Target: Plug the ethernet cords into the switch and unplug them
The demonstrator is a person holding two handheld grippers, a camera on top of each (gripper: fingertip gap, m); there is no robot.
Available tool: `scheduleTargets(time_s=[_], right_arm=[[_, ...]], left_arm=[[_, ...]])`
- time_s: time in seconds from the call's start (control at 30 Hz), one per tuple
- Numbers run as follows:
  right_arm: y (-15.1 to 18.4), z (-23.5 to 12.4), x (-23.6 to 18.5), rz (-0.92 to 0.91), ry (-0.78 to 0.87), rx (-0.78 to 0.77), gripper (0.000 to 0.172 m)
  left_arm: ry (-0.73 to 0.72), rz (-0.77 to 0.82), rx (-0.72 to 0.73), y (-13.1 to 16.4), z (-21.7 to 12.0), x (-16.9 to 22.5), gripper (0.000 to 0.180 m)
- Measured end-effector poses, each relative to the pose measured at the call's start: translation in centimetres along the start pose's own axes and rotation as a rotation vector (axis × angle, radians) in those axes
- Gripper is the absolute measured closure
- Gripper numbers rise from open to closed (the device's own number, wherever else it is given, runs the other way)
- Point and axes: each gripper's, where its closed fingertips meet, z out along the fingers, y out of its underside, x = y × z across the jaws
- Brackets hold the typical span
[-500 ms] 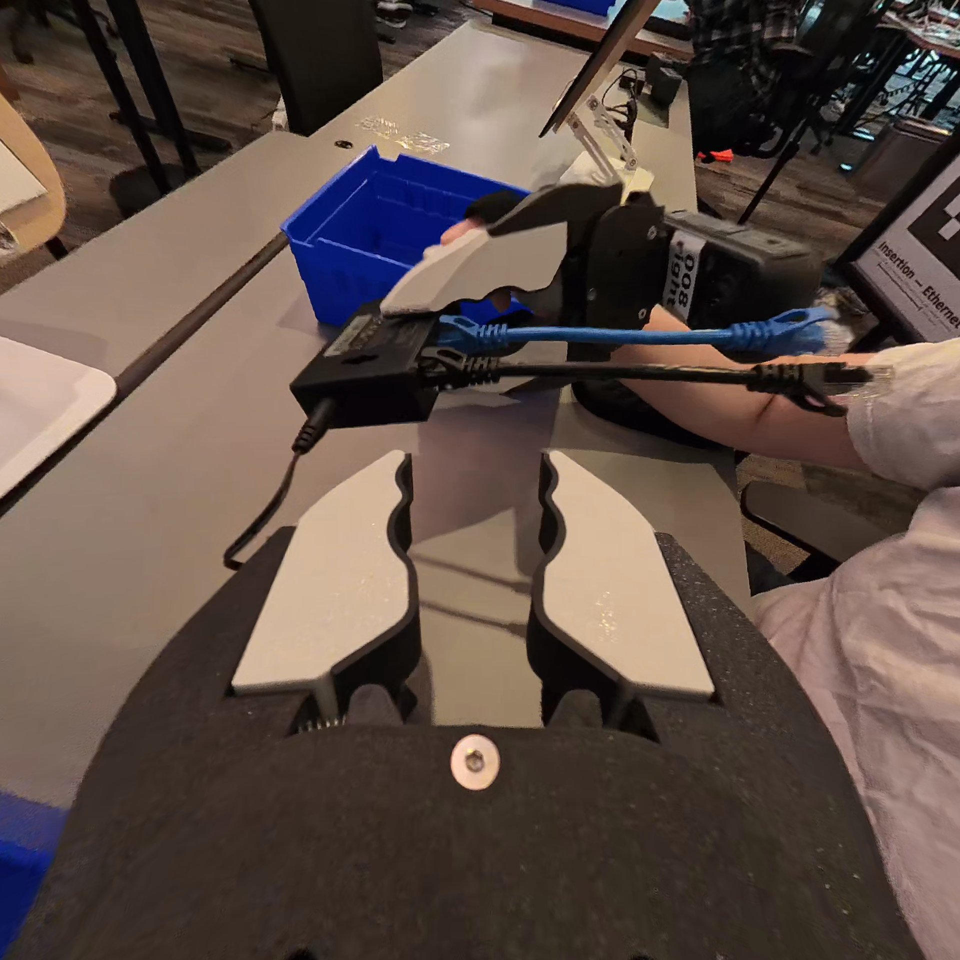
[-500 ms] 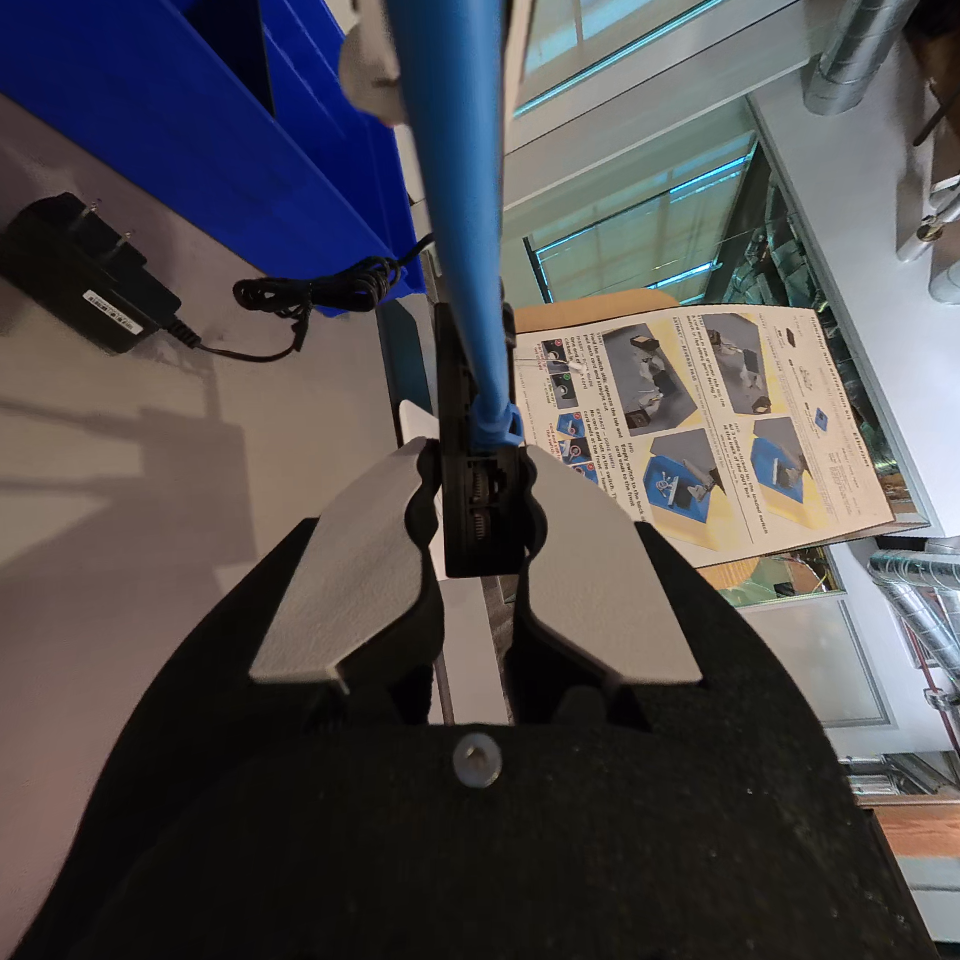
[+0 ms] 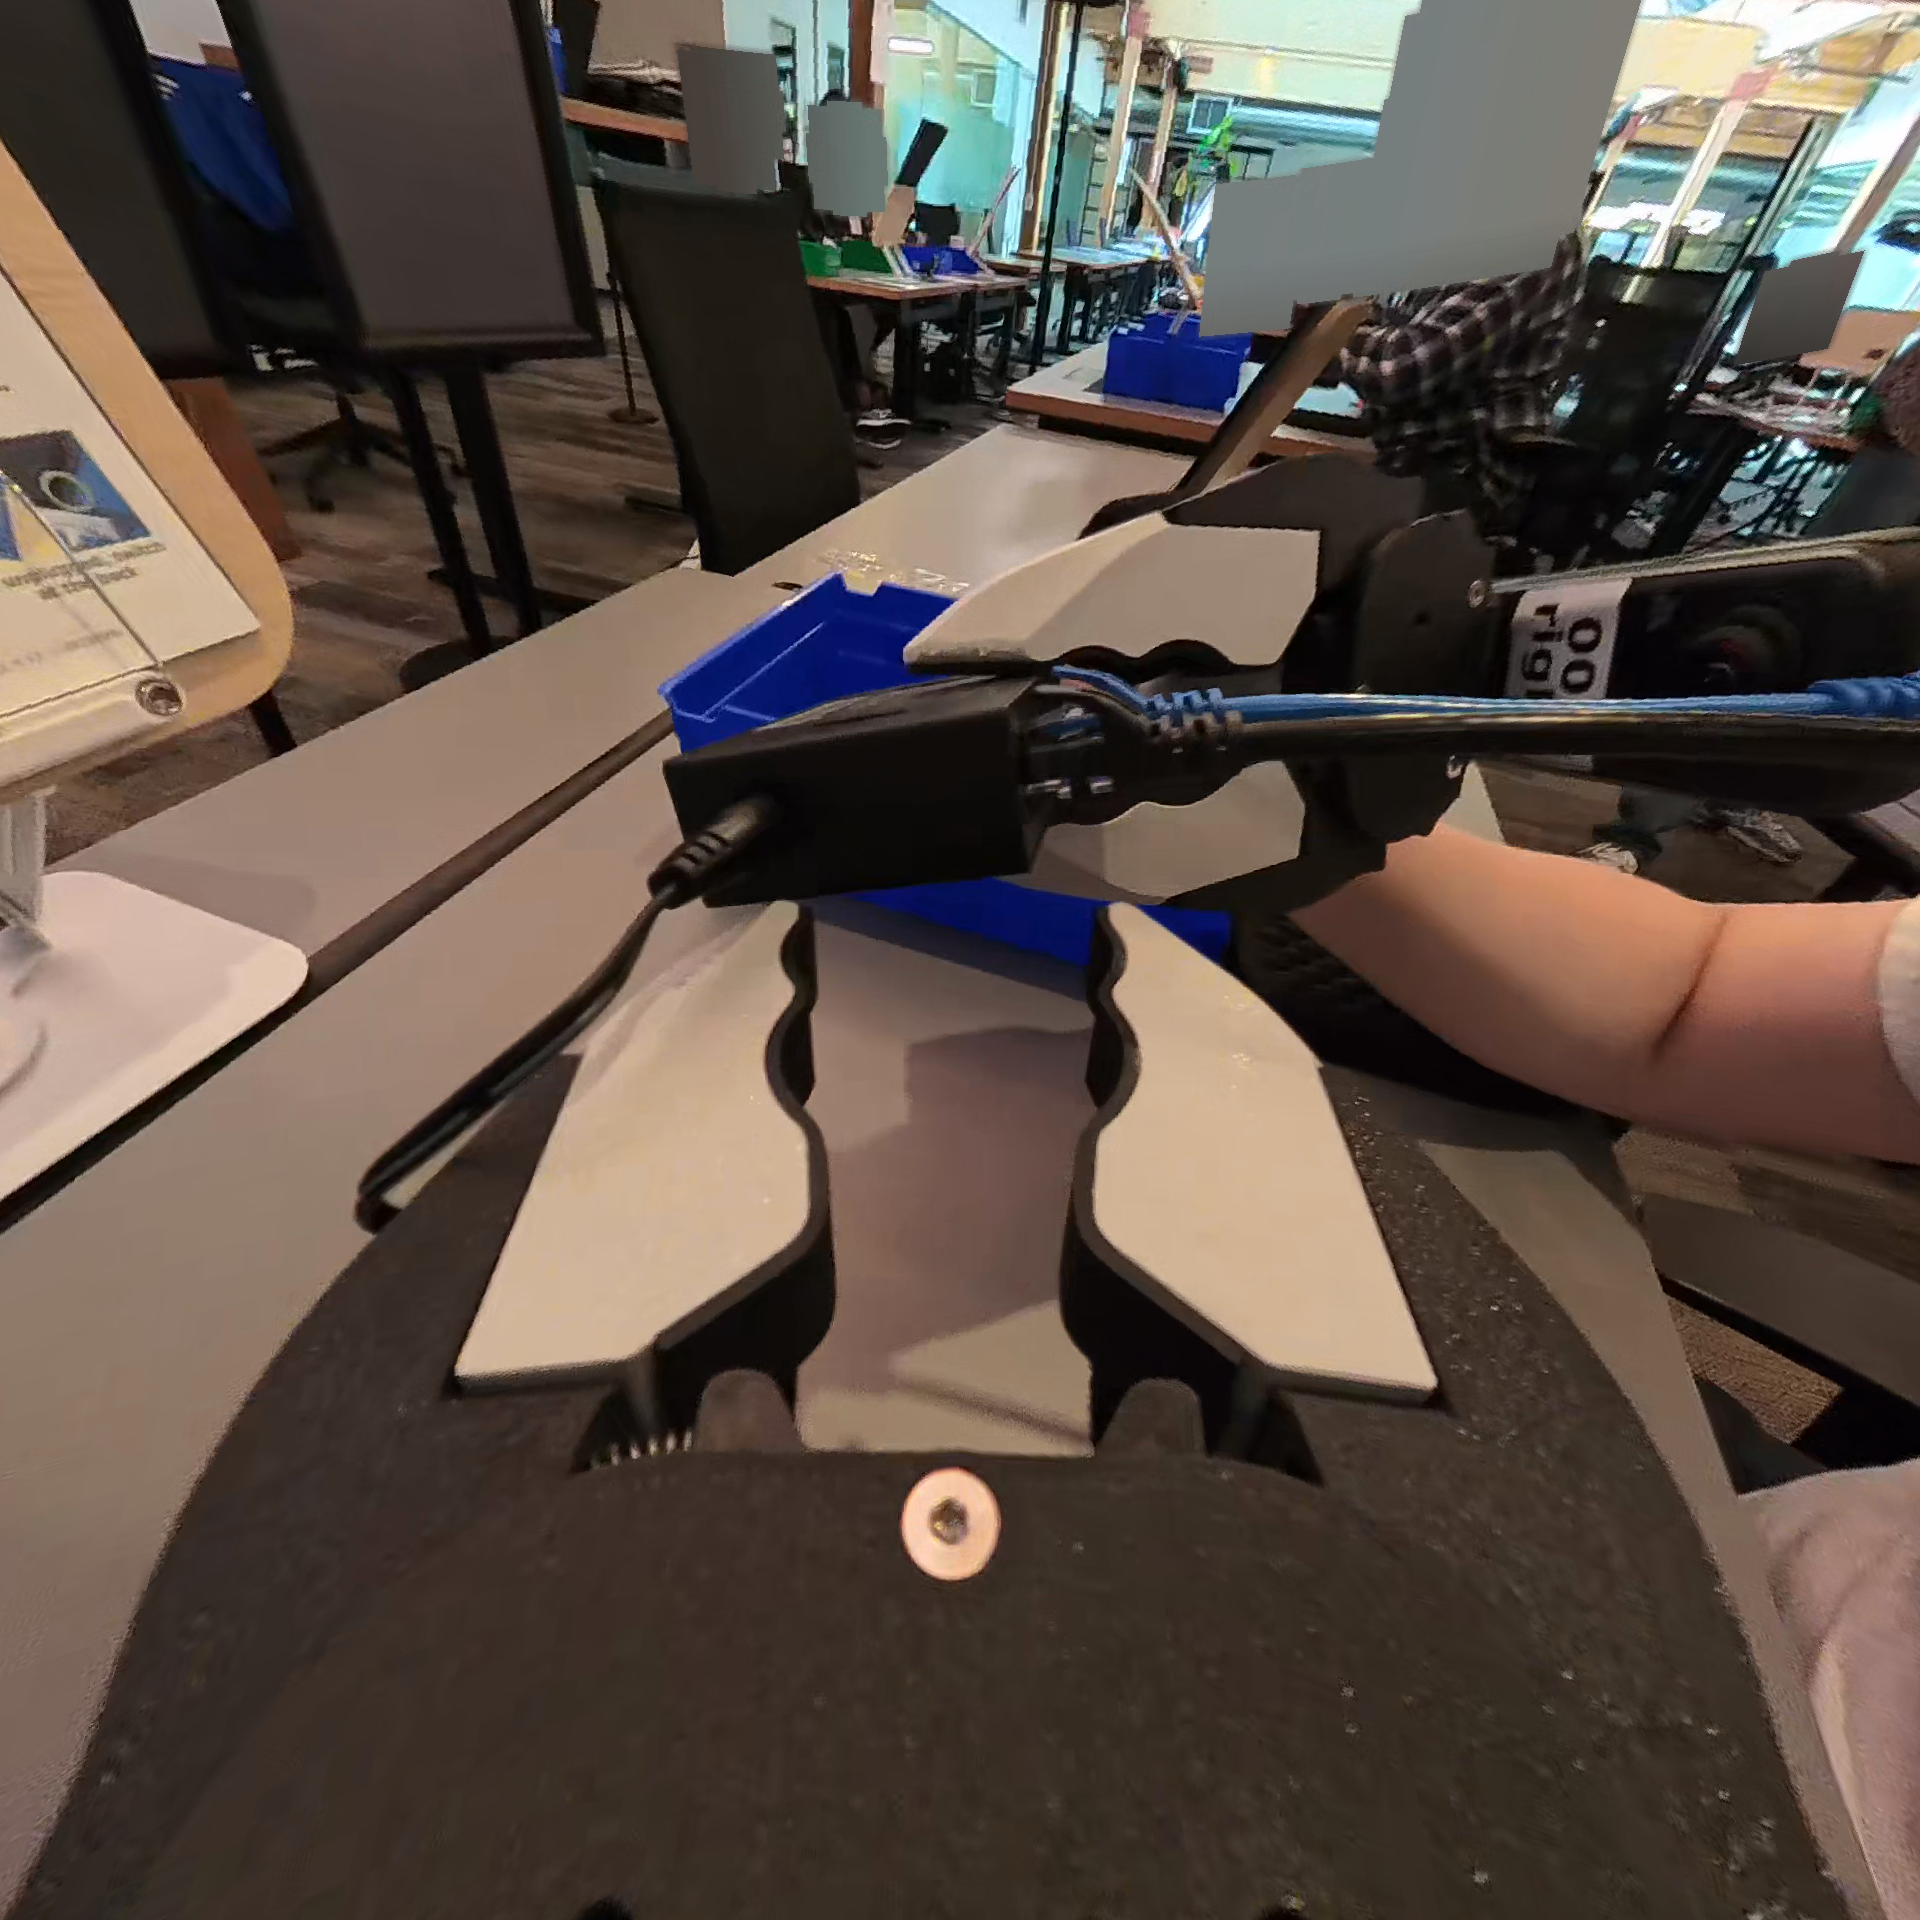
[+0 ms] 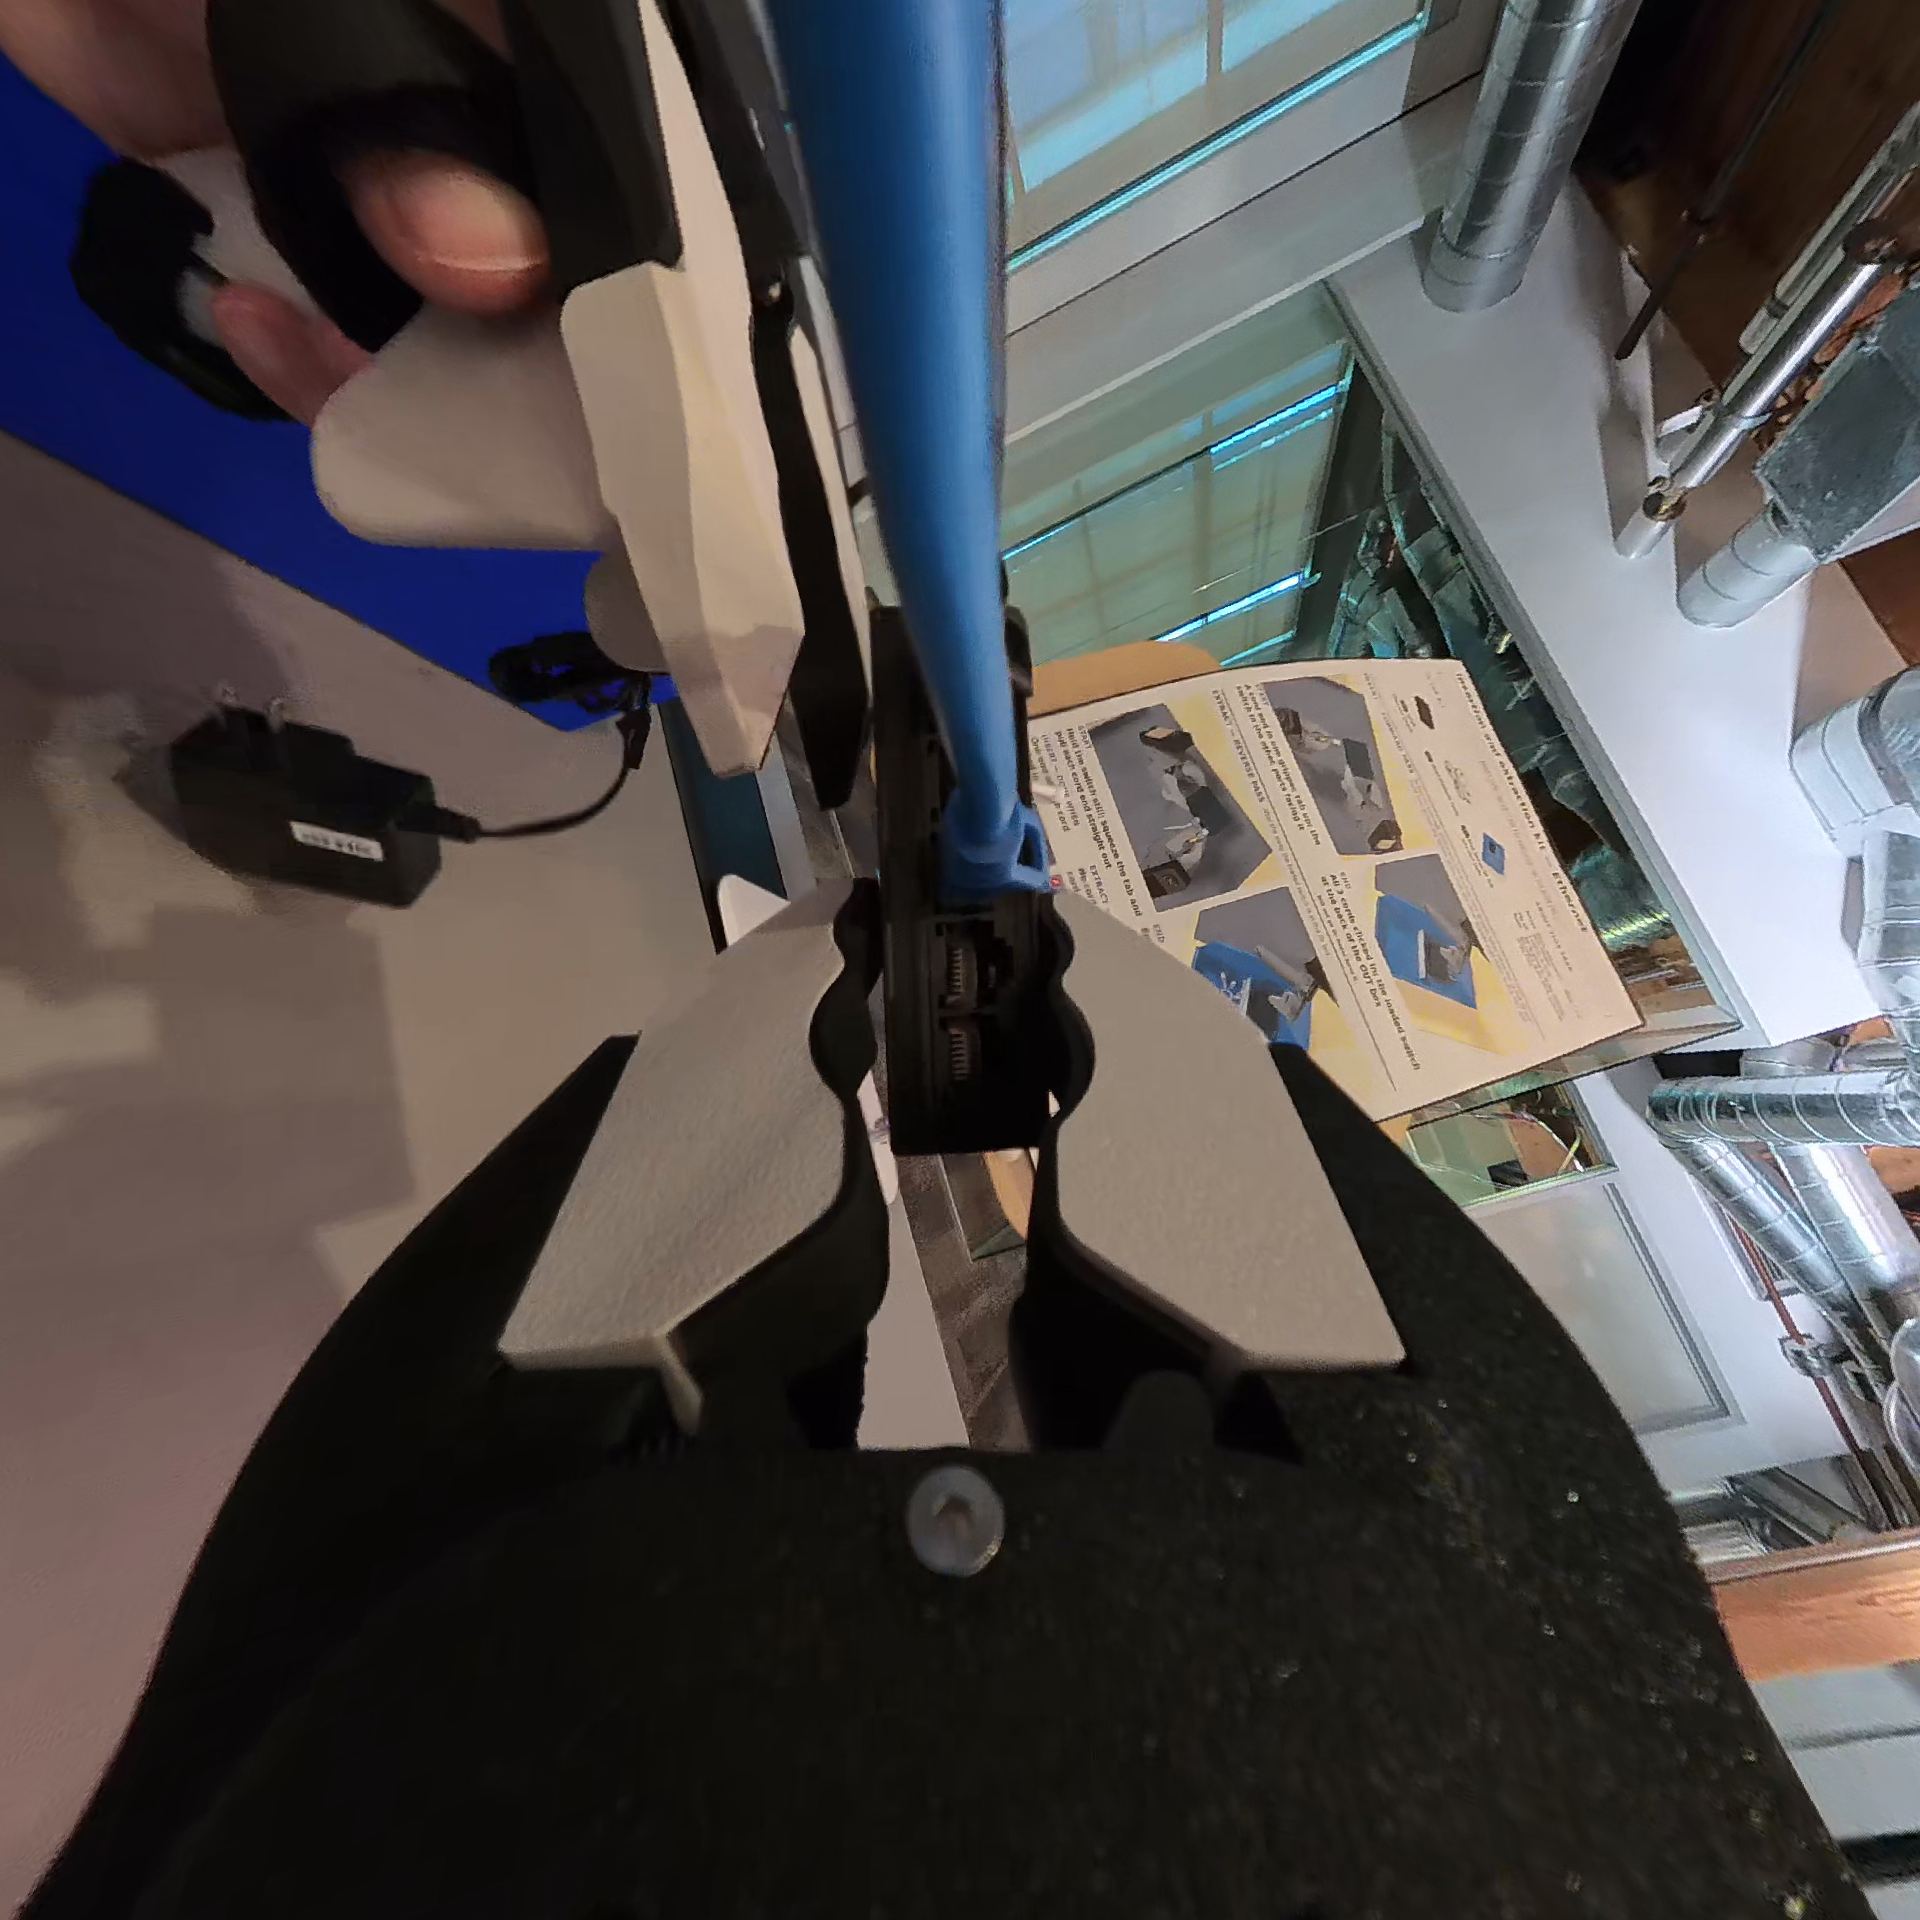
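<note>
Black plastic, the switch (image 4: pixel 961 1023) hangs above the grey table (image 3: pixel 312 831), clamped between the pads of the right gripper (image 4: pixel 956 997), whose jaws stand narrowly apart and press on both its flat sides; a blue ethernet cord (image 4: pixel 914 416) and a black ethernet cord (image 3: pixel 1455 727) sit plugged into its ports; a thin power lead (image 3: pixel 540 1049) trails from its end; the left gripper (image 3: pixel 951 925) waits just below the switch, jaws wide apart with only table between them; a blue bin (image 3: pixel 800 655) lies behind; a black power adapter (image 4: pixel 301 810) rests on the table.
</note>
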Motion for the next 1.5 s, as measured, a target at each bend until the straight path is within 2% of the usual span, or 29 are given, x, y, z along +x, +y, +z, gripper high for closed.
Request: scheduleTargets(time_s=[0.23, 0.5, 0.97, 1.0, 1.07, 1.1, 1.17, 1.3, 1.37, 1.43, 1.5], right_arm=[[-0.4, -0.4, 0.7, -0.023, 0.051, 0.025, 0.144], [-0.4, -0.4, 0.5, 0.075, 0.029, 0.093, 0.144], [0.5, -0.4, 0.1, 0.143, -0.019, 0.092, 0.144], [0.7, -0.3, 0.0, 0.155, -0.035, 0.085, 0.144], [1.2, -0.3, -0.2, 0.207, -0.075, 0.077, 0.144], [1.4, -0.3, -0.3, 0.249, -0.102, 0.084, 0.144], [1.4, -0.5, -0.6, 0.334, -0.167, 0.111, 0.144], [1.1, -0.7, -1.2, 0.44, -0.267, 0.157, 0.144], [0.2, -1.0, -1.7, 0.465, -0.328, 0.194, 0.144], [-0.5, -1.2, -2.1, 0.475, -0.369, 0.226, 0.144], [-1.3, -1.4, -2.4, 0.468, -0.387, 0.258, 0.144]], left_arm=[[-0.014, -0.032, 0.081, -1.2, -0.6, -0.3, 0.129], [-0.151, 0.144, -0.018, -0.5, -0.4, -0.3, 0.131], [-0.158, 0.163, -0.078, -0.2, -0.7, -0.2, 0.129], [-0.152, 0.174, -0.094, -0.1, -0.8, -0.1, 0.134], [-0.089, 0.244, -0.176, 0.3, -1.3, 1.2, 0.165], [-0.029, 0.294, -0.229, 0.5, -1.8, 2.3, 0.17], [0.015, 0.39, -0.275, 0.0, -3.1, 3.6, 0.161], [-0.071, 0.607, -0.019, -4.4, -5.5, 3.7, 0.137], [-0.116, 0.719, 0.118, -5.7, -6.4, 3.3, 0.141], [-0.116, 0.775, 0.14, -5.2, -6.1, 2.8, 0.138], [-0.05, 0.785, 0.079, -3.2, -4.8, 2.9, 0.134]])
